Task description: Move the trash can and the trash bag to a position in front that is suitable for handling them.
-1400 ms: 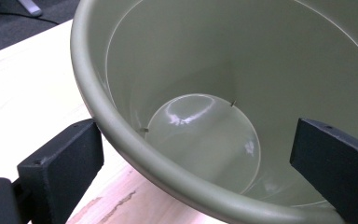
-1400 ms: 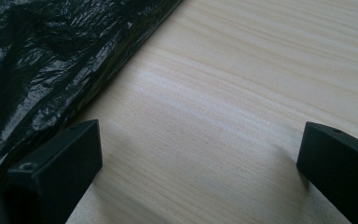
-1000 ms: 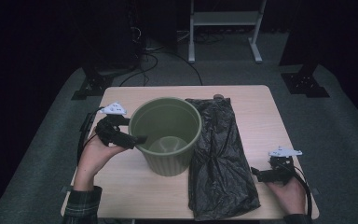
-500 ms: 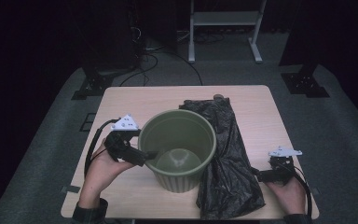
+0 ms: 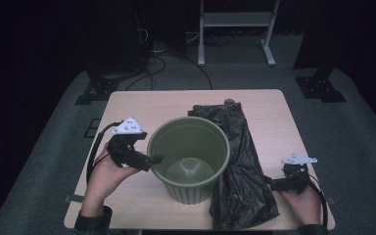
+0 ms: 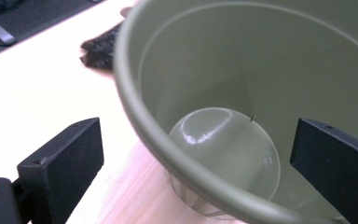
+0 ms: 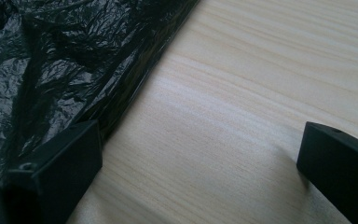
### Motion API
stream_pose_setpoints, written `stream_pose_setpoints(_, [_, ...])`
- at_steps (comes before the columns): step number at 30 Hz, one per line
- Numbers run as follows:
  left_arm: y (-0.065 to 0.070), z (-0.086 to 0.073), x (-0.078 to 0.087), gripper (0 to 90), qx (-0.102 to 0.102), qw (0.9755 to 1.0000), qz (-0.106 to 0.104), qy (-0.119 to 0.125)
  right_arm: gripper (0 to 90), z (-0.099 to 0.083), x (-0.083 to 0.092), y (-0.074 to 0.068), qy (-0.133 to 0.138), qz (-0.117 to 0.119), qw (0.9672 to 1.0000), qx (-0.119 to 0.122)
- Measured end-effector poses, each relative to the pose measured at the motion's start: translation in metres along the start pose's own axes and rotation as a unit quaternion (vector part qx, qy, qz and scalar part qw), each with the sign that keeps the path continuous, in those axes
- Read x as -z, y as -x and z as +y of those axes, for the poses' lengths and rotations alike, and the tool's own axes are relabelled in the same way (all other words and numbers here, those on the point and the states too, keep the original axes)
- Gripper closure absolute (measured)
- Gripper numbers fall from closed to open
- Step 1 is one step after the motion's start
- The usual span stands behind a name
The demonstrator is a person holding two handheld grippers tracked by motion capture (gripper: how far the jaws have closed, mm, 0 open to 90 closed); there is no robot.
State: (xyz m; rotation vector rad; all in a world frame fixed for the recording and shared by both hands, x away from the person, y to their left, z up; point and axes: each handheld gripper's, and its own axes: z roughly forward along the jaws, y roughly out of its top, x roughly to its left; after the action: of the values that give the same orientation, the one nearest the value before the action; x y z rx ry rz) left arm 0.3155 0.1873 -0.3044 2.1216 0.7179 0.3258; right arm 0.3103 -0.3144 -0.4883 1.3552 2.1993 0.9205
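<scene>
Left claw [image 5: 152, 159] at the near-left rim of the olive waste bin [image 5: 191, 164], jaws spread wide and straddling the rim: one outside over the counter [image 5: 142, 105], one inside the bin, neither pressing in the left gripper view. Bin upright at counter centre, empty inside, its right flank touching the black bin bag [image 5: 240, 166]. Bag flat and crumpled, stretching from far edge to near edge just right of the bin. Right claw [image 5: 270, 185] low at the bag's near-right edge, jaws parted, one tip at the plastic's border, the other over bare wood.

Risks, as judged: rim not clamped, so a push or lift from the left likely tips or skids the bin onto the bag. Thin film lying flat; right claw could close on nothing or scrape wood. Bag partly pinned beside the bin; hard pull might drag the bin along.

Left hand [image 5: 108, 172] palm-under, wrist angled toward the bin. Right hand [image 5: 305, 203] resting low, claw pointing left.
</scene>
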Motion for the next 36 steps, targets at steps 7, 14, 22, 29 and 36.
stream_pose_setpoints(7, [-0.004,0.002,0.025,1.5,0.001,0.9997,0.011,0.022,0.0,0.000,0.000,0.000,0.000,0.000,1.0000,0.000])
stream_pose_setpoints(14, [-0.006,-0.012,0.048,1.5,0.012,0.9989,0.028,0.035,0.0,0.000,0.000,0.000,0.000,0.000,1.0000,0.000])
stream_pose_setpoints(22, [-0.003,-0.034,0.052,1.5,0.017,0.9988,0.036,0.029,0.0,0.000,0.000,0.000,0.000,0.000,1.0000,0.000])
stream_pose_setpoints(29, [-0.007,-0.063,0.035,1.5,0.015,0.9984,0.049,0.025,0.0,0.000,0.000,0.000,0.001,0.000,1.0000,0.000])
stream_pose_setpoints(36, [-0.002,-0.085,0.005,1.5,0.009,0.9987,0.045,0.021,0.0,0.000,0.000,0.000,0.001,-0.001,1.0000,-0.001])
